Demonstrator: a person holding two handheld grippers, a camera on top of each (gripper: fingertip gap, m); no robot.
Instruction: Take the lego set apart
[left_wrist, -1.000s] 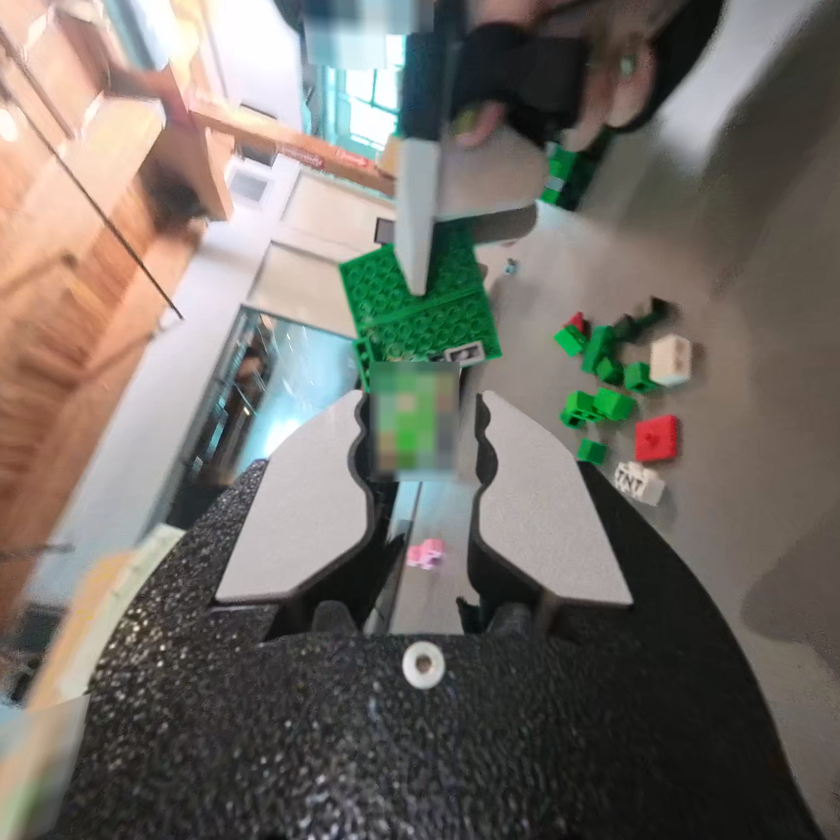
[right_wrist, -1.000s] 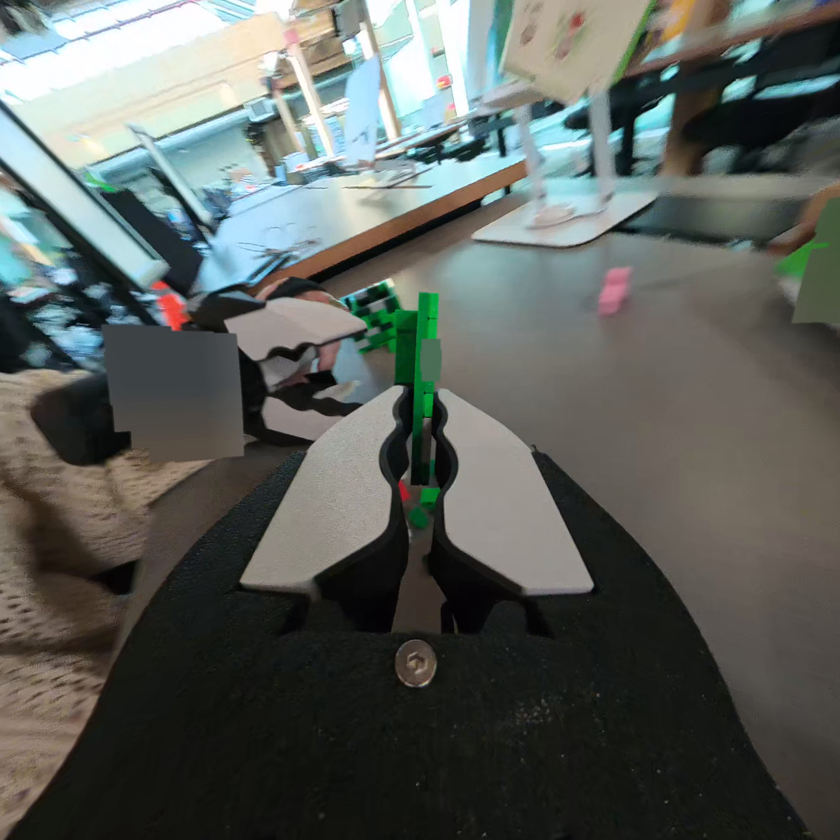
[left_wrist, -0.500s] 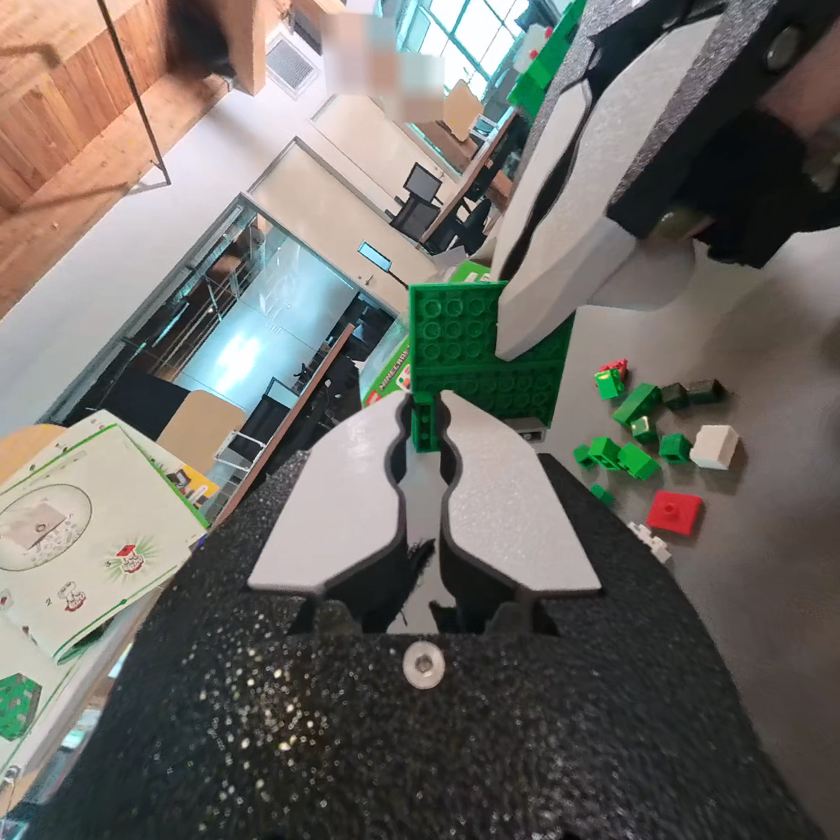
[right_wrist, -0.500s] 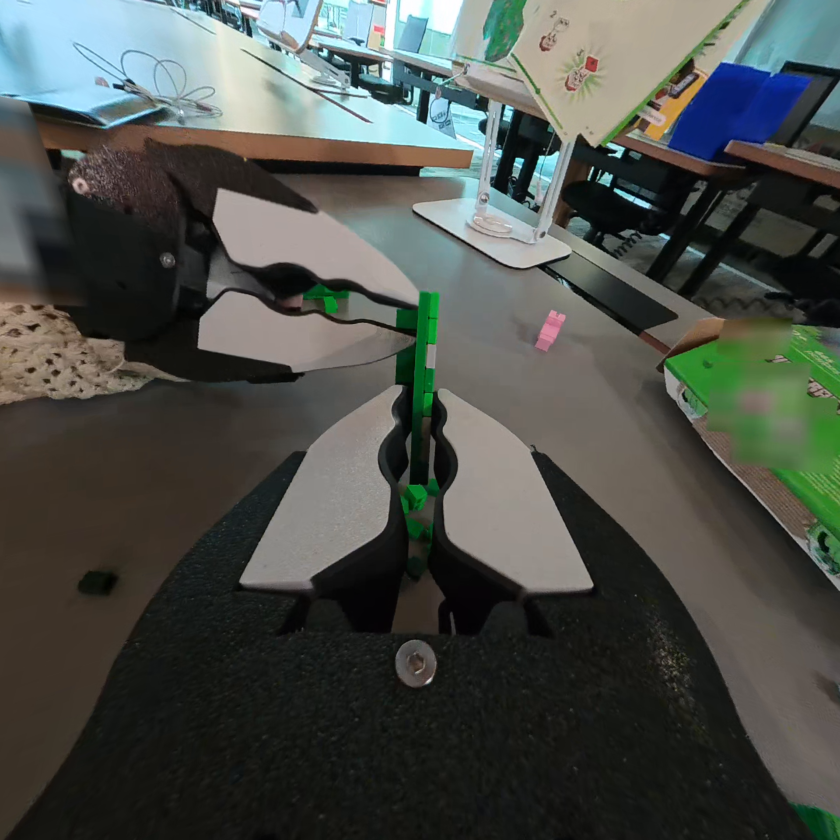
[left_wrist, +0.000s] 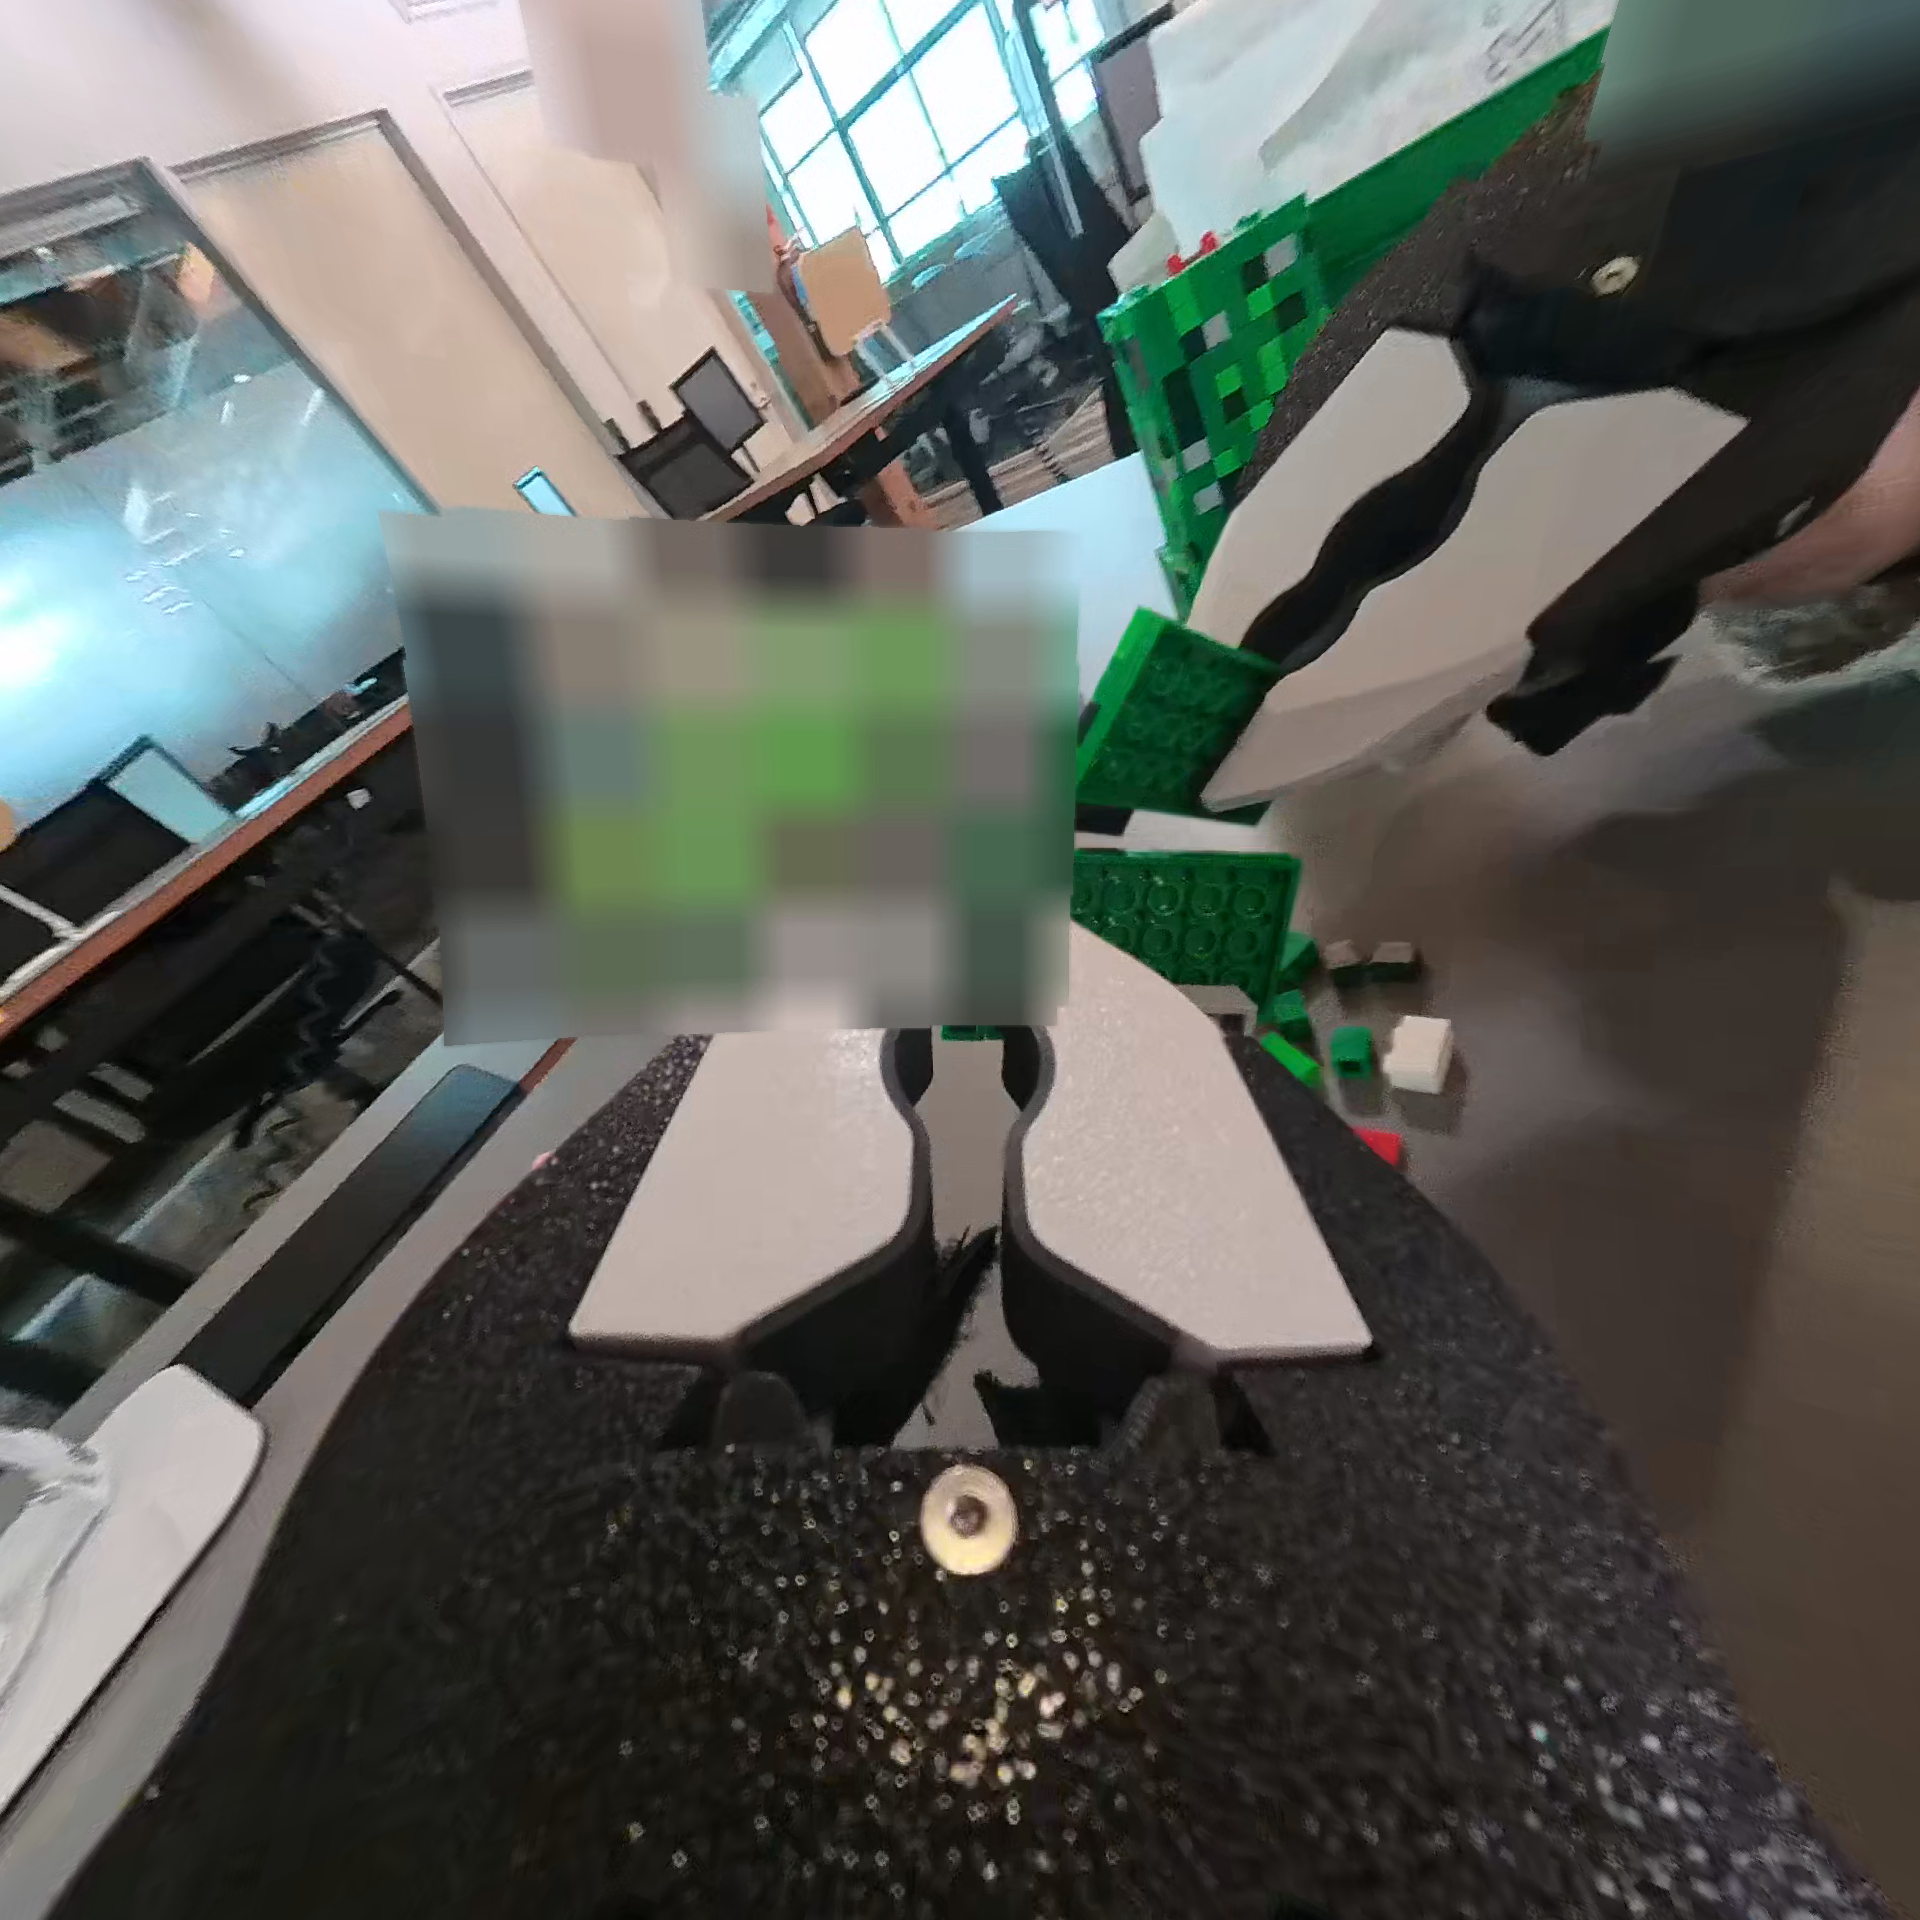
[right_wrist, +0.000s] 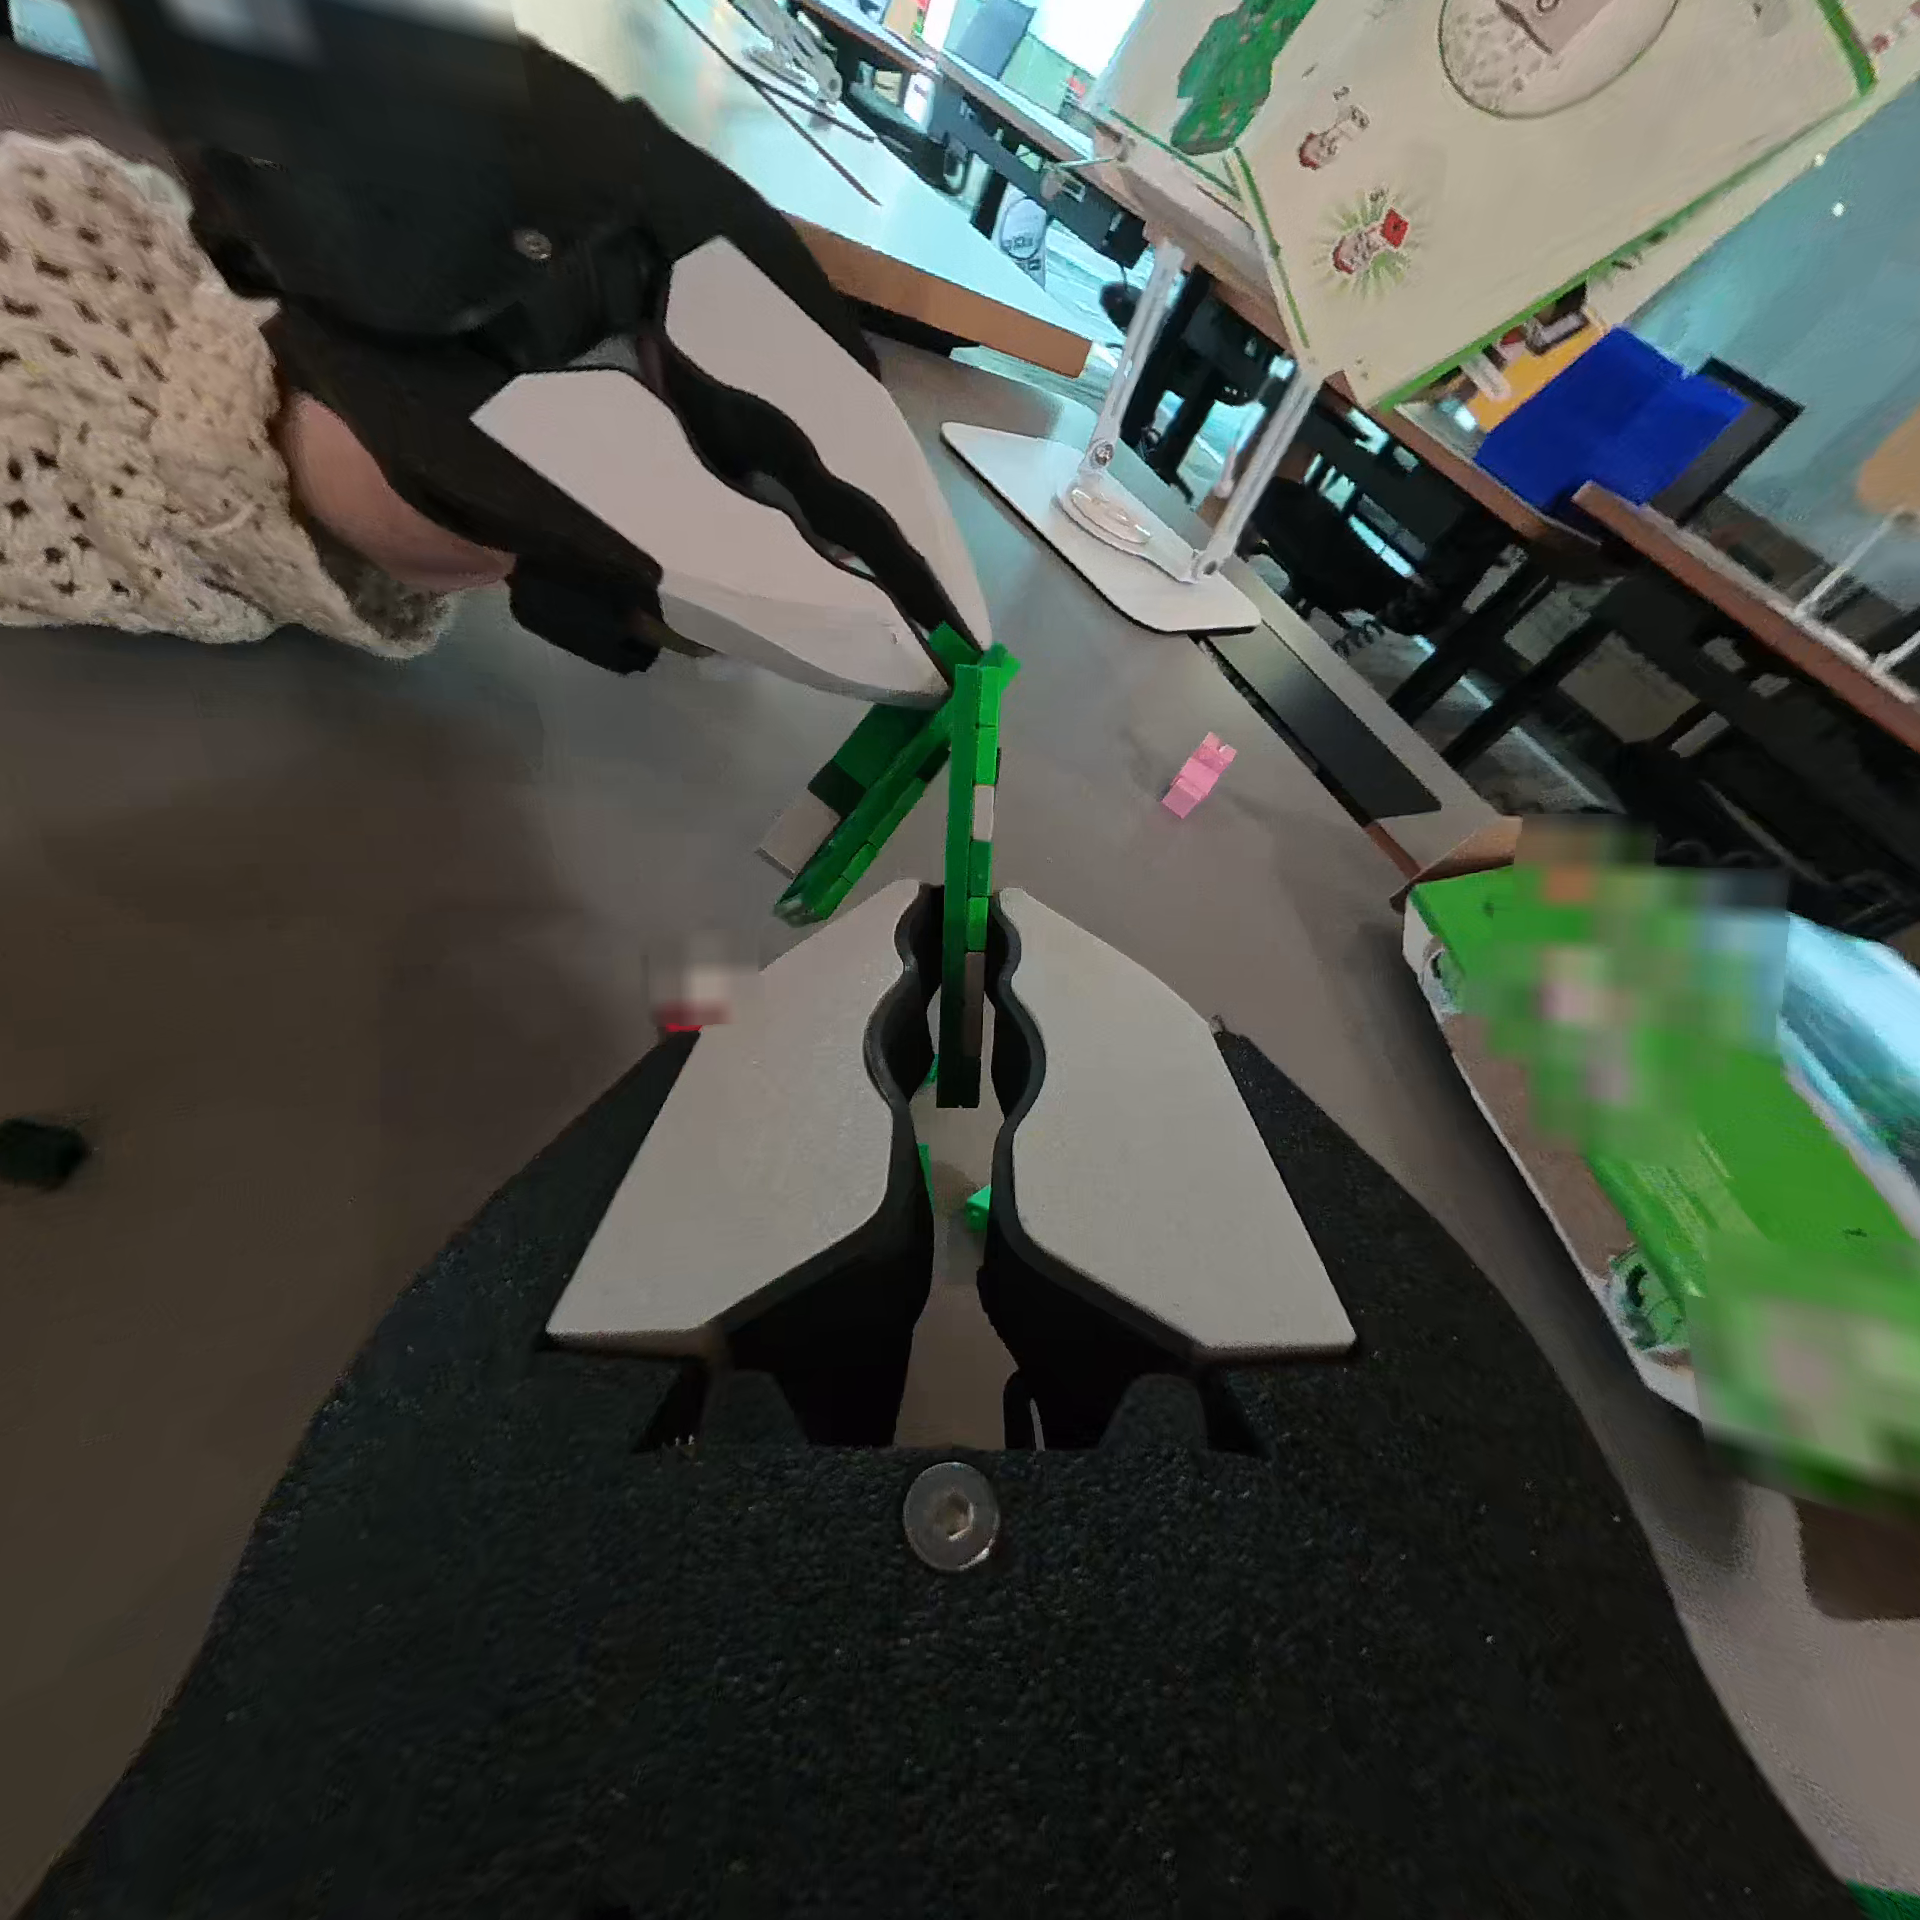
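The lego set is now two green studded plates. My right gripper is shut on one green plate, which stands edge-on between its fingers. My left gripper reaches in from the upper left and is shut on the top edge of the second green plate, which tilts away to the left. The two plates meet only near their tops. In the left wrist view my left gripper has its tips hidden by a blurred patch, with its plate just beyond. The right gripper holds the other plate above it.
Loose green, white and red bricks lie on the dark table to the right. A pink piece lies farther out. A green box sits at the right edge. A booklet on a white stand is behind. A small black piece lies left. Spacing between my two grippers at the tips: around 5 cm. From the right gripper's tips to the small black piece is close to 15 cm.
The single edge-on stack has split: the plate in my left gripper has swung away from the plate in my right gripper. Both grippers have shifted and tilted.
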